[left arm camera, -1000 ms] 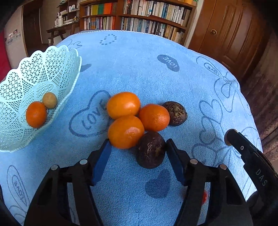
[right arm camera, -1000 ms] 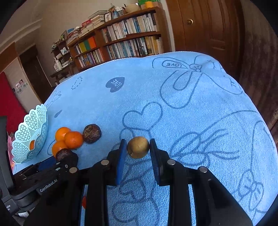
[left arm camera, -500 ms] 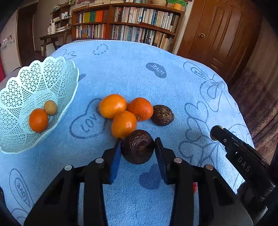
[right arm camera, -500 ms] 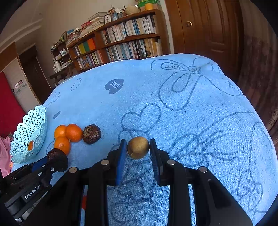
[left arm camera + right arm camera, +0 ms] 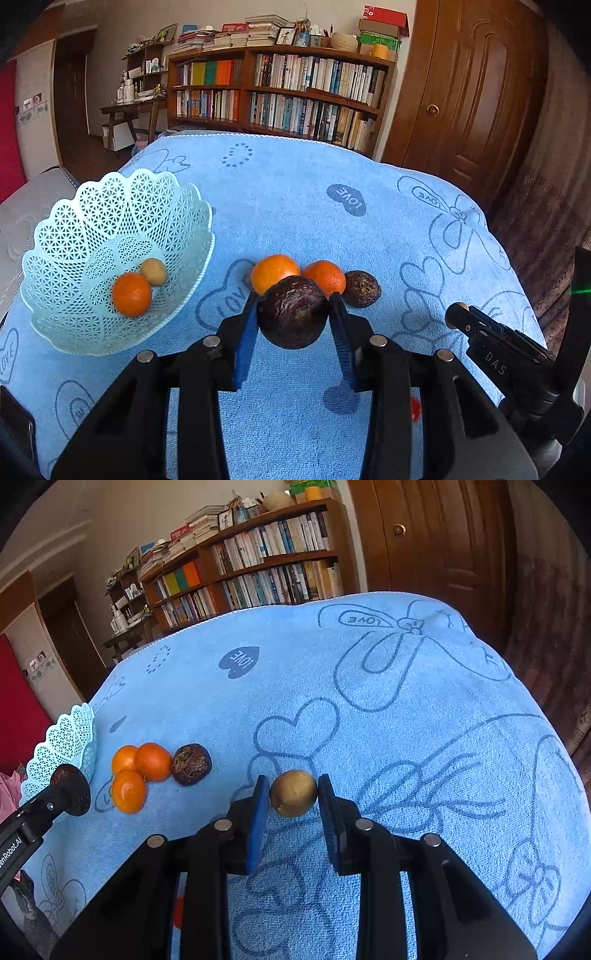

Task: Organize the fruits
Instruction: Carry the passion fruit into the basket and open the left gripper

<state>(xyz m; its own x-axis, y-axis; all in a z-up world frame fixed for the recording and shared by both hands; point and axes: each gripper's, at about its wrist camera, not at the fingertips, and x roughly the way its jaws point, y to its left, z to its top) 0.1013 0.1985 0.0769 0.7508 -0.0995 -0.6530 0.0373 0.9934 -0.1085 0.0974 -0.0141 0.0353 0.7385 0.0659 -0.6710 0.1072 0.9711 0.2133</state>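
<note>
At the left, the pale green lattice basket holds one orange and a small tan fruit. The blue towel on the bench carries "LOVE" prints. The left claw pinches a dark purple passion fruit, now lifted clear of the three oranges it lay beside a second ago. A second passion fruit rests beside them. The right claw grips a yellow-brown round fruit, as before.
</note>
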